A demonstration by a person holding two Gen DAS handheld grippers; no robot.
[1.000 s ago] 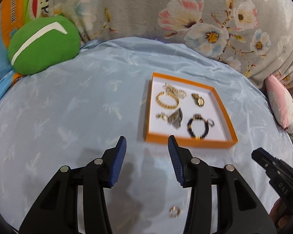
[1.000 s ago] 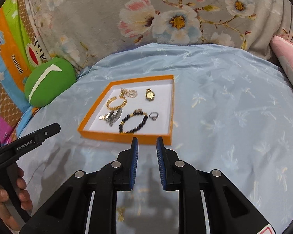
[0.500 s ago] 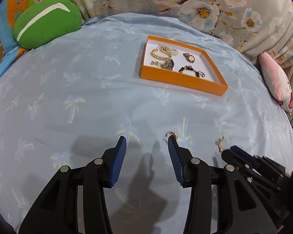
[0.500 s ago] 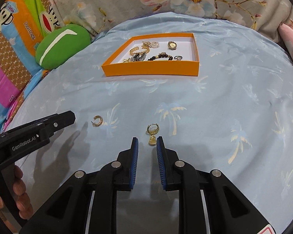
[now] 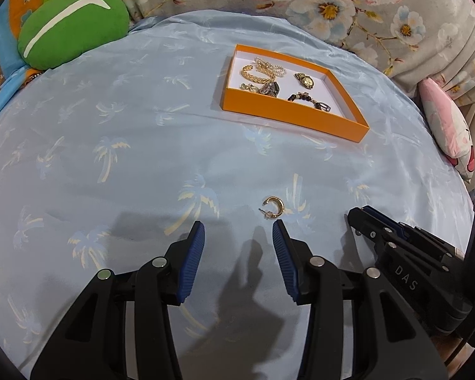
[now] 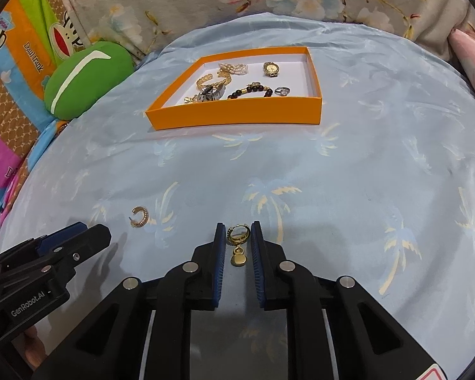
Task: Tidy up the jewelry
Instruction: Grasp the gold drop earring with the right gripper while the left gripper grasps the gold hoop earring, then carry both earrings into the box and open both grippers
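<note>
My right gripper [image 6: 236, 232] is low over the blue palm-print sheet [image 6: 348, 164], and its two blue pads stand on either side of a gold drop earring [image 6: 238, 243] that lies flat on the cloth. The gap is narrow, but I see a little space on both sides of the ring, so the jaws are not pressing it; if one pad touches the ring, I cannot tell from this angle. My left gripper [image 5: 238, 228] has its jaws wide apart with nothing between them. A gold hoop earring [image 5: 273, 207] lies on the sheet just beyond the tip of its right finger, not between the fingers. Farther away on the bed stands the orange tray [image 6: 237, 116], and inside it there are gold chains, a small watch [image 6: 271, 69], a dark bead bracelet [image 6: 250, 91] and a ring [image 6: 282, 91]. A green cushion [image 5: 72, 27] rests at the far left edge of the sheet.
</note>
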